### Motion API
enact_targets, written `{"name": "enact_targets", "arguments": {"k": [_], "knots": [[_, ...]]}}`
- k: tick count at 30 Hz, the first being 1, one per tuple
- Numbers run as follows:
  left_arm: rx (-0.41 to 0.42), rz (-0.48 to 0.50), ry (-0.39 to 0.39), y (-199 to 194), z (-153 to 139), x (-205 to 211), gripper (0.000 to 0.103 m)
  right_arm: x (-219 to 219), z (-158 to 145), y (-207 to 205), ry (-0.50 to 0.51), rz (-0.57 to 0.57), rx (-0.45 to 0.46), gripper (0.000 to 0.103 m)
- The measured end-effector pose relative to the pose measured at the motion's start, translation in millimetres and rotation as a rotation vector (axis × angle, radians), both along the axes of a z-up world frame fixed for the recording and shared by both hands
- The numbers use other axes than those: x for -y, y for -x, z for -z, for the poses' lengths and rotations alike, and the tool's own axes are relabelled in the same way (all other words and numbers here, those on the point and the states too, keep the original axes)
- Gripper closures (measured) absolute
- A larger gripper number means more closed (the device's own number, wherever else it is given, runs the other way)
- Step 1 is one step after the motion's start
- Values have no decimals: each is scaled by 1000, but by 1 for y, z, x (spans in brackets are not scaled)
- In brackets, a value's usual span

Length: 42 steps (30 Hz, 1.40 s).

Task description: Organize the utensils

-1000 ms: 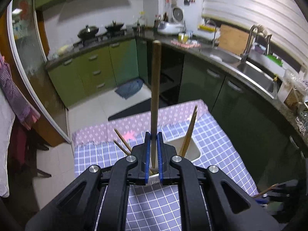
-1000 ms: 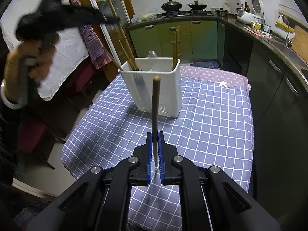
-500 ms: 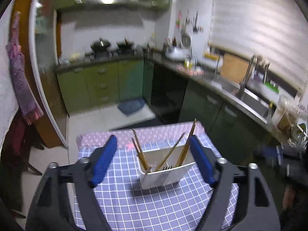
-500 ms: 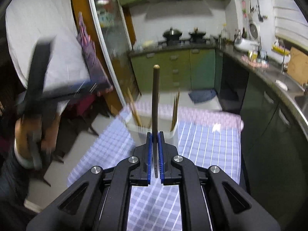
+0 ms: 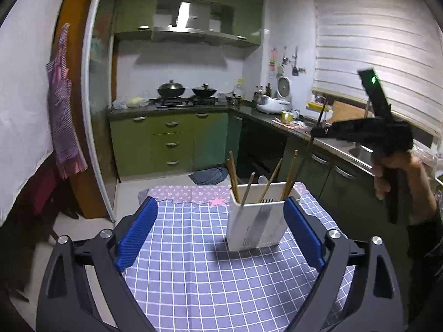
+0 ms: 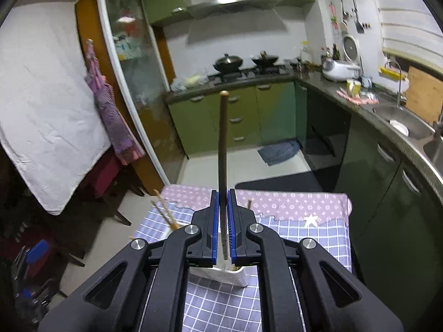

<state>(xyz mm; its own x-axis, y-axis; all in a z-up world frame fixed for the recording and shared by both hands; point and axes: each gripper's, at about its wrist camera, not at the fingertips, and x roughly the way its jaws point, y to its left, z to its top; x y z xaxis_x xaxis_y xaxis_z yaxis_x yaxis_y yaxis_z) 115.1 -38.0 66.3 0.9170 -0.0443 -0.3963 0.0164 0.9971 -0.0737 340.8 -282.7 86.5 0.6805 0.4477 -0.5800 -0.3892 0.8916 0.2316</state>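
Utensils are the matter here: a white rectangular plastic utensil holder (image 5: 256,218) stands on the table (image 5: 193,271), which wears a blue-and-white checked cloth, and it already carries several wooden chopsticks (image 5: 233,175) leaning against its rim, with a metal fork (image 5: 267,201) showing inside. One piece is not yet in: a long dark wooden-handled utensil (image 6: 223,149) is clamped upright between the blue pads of the right hand-held gripper (image 6: 223,232), its lower end hidden behind the jaws, directly above the holder's near rim (image 6: 221,275). From the left wrist view the same gripper (image 5: 318,132) hangs above and to the right of the holder, with a thin dark stick slanting down from it toward the opening. The left hand-held gripper (image 5: 218,235) is spread wide and holds nothing, with the holder framed between its fingers but apart from them.

The likely step is lowering this last piece into the holder. Risks from here, as I judge them: the lower end cannot be seen, so it may catch the rim or the leaning chopsticks and lever them out; a sideways push on so light and tall a holder could tip it or slide it on the loose cloth; and releasing too high would let the utensil bounce out. The free left gripper could steady the holder.
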Motion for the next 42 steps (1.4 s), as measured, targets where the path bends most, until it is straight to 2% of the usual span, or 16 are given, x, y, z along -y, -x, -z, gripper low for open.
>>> {"name": "enact_targets", "arguments": {"k": [5,9,13,16,18,20,21,23,25,26,33,38,42], "knots": [[10,-68,16,13,20,-6,9,-8,36,-9,25,-2,-35,96],[-27,-86,30,14,35,-12,8,-14,63,-12,37,-21,-67,95],[-61,-92,7,10,44,-11,8,-11,77,-9,39,-9,-72,80],[-66,-89,-6,9,49,-9,8,-4,72,9,26,4,-42,80],[-77,-78,-7,8,54,-8,8,5,66,38,9,8,10,67],[-86,-73,-7,8,60,-7,8,12,65,73,9,16,72,45],[-93,-69,-6,7,64,-7,7,15,67,88,11,18,93,41],[-107,-63,-3,7,70,-8,7,22,78,125,13,17,121,22],[-118,-58,-2,8,76,-8,7,29,93,158,8,21,132,9],[-123,-55,-4,10,79,-8,7,32,100,173,5,22,130,6],[-121,-37,-15,34,78,-2,7,45,121,253,52,86,183,5],[-117,-31,-5,62,68,0,7,54,108,293,17,75,216,5],[-90,-30,-24,90,60,2,7,53,91,318,37,84,267,5]]}}
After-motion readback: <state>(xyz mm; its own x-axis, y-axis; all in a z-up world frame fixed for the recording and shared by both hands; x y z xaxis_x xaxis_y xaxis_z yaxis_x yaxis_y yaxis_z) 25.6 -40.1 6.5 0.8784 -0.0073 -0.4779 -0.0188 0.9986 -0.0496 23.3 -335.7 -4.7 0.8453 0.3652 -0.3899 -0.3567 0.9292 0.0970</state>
